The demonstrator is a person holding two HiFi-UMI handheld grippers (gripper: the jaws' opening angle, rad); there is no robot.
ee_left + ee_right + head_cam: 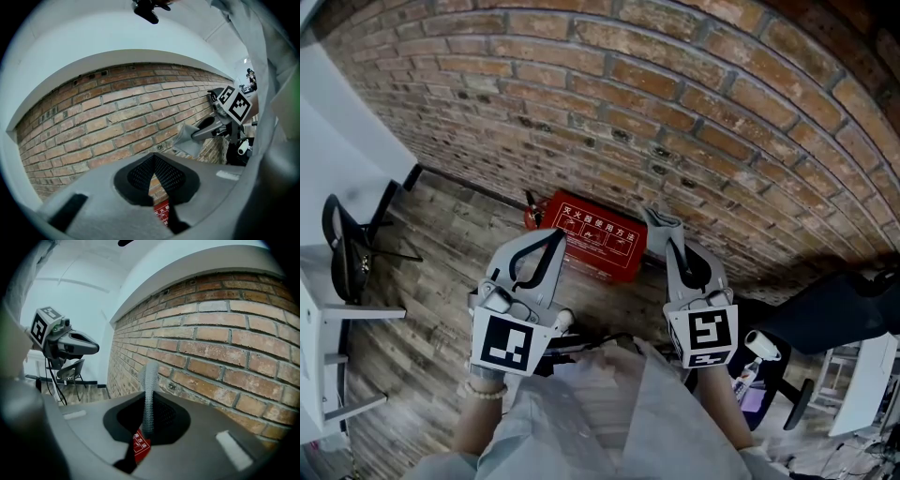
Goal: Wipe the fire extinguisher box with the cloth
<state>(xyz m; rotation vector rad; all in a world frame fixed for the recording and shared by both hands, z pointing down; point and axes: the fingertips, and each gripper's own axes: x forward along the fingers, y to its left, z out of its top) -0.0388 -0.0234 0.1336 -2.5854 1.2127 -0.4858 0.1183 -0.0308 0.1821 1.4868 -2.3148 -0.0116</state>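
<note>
The fire extinguisher box (598, 246) is a low red case with white print and white-outlined panels on its upper face. It lies flat on the wooden floor (441, 281) at the foot of the brick wall (675, 103), just above the middle of the head view. The cloth (661, 223) is grey and finely textured. It is pinched in the right tongs (667, 242), and a folded strip of it stands out past their tips, at the box's right end in the frame.

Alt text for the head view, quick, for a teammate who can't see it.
The right gripper pinches a grey cloth in its fingers over the right end of a red rectangular fire extinguisher box, which sits on a wood-plank floor against a brick wall. The left gripper, fingers shut on nothing, points at the box's left end.
</note>
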